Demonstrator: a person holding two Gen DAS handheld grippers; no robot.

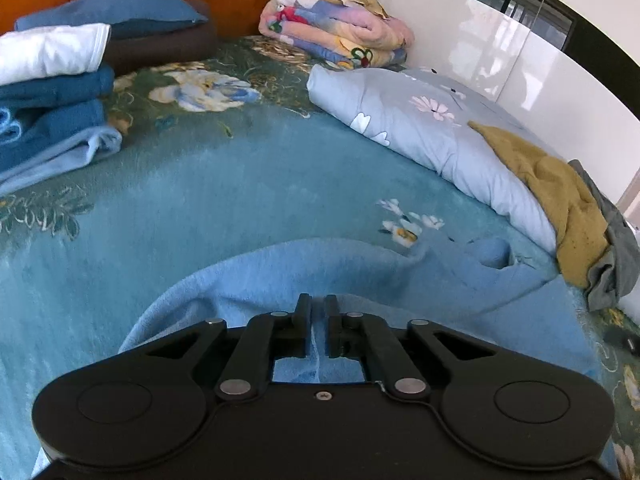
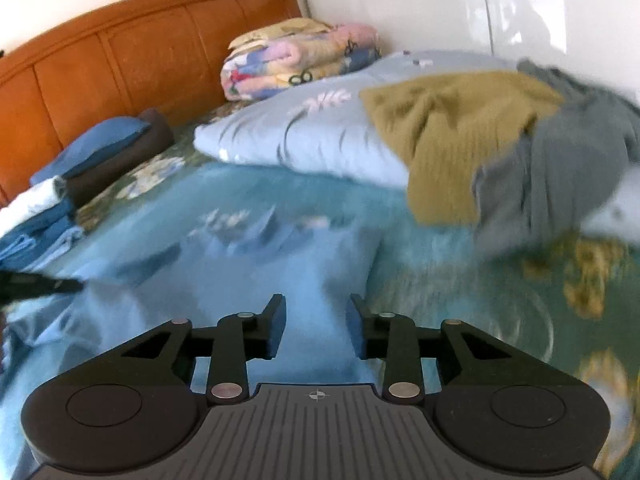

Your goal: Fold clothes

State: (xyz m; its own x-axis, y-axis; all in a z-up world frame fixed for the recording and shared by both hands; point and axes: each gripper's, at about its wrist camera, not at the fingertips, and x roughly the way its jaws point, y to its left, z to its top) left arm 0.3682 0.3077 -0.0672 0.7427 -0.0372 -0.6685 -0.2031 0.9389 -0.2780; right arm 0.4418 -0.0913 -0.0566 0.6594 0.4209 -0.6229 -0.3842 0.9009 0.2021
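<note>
Two hand-held grippers work over the bed (image 1: 160,208): the left hand-held gripper (image 1: 319,320) pinches a fold of the light blue garment (image 1: 360,276) spread there; the right hand-held gripper (image 2: 316,326) hovers above it, fingers apart.

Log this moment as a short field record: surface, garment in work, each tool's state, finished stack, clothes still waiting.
surface: teal floral bedspread
garment in work: light blue fleece garment, spread flat
left tool: shut on the garment's fabric
right tool: open, above the garment, view blurred
finished stack: folded white and blue clothes
waiting: mustard knit top, grey garment on pale blue duvet
</note>
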